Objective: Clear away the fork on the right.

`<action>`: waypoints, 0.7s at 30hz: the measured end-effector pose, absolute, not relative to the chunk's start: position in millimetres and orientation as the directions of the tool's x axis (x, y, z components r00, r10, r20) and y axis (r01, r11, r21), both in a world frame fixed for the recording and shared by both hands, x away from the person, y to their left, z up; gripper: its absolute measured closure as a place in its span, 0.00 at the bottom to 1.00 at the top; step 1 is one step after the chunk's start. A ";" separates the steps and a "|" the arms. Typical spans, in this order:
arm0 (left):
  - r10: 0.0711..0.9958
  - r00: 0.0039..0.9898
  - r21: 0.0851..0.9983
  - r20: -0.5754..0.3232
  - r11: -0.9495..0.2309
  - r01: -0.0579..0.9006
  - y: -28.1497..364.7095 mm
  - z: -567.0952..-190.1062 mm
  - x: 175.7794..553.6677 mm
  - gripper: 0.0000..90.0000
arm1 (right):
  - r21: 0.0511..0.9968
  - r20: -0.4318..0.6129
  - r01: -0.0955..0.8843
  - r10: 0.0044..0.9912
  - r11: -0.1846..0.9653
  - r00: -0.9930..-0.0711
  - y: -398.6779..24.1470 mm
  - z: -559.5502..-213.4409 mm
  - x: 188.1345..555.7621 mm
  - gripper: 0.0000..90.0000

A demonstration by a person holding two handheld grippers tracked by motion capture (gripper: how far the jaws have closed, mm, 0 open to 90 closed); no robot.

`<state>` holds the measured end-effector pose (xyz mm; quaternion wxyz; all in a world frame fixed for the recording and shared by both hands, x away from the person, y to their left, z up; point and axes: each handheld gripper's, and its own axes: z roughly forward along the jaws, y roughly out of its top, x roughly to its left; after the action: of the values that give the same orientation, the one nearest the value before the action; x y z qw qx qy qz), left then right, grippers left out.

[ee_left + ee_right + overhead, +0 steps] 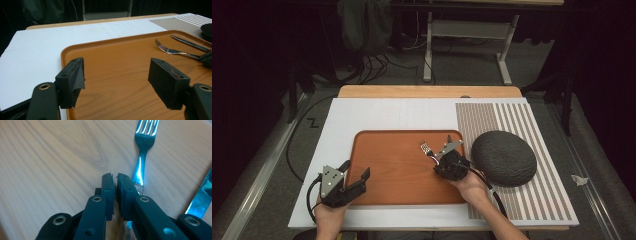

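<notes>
Fork (140, 162), shiny steel, lies on the orange tray (392, 170) beside a knife (190, 43); right gripper (115, 178) clenched beside its handle, left gripper (117, 75) released.

A dark round cushion (504, 158) rests on the striped mat (532, 125).

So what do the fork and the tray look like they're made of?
Fork: polished metal, probably steel, judging by its bright mirror glints. Tray: orange-brown with printed-looking wood grain and a smooth moulded rim, so likely laminate or plastic rather than solid wood.
</notes>
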<state>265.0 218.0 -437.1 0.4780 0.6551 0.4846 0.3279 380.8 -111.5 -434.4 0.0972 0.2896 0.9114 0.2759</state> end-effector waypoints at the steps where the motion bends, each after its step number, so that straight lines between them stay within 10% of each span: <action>1: 0.948 0.315 0.944 -0.034 -0.073 0.322 218.0 -437.1 265.0 0.33 | 0.559 -0.017 0.474 0.581 0.680 -0.813 -111.5 -434.4 380.8 0.95; 21: 0.949 0.314 0.944 -0.036 -0.071 0.322 218.1 -437.1 264.8 0.33 | 0.564 -0.036 0.501 0.625 0.657 -0.780 -121.9 -434.7 395.6 0.95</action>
<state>264.8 218.1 -437.1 0.4784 0.6544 0.4854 0.3274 395.6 -121.9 -434.7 0.1140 0.3116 0.9031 0.2728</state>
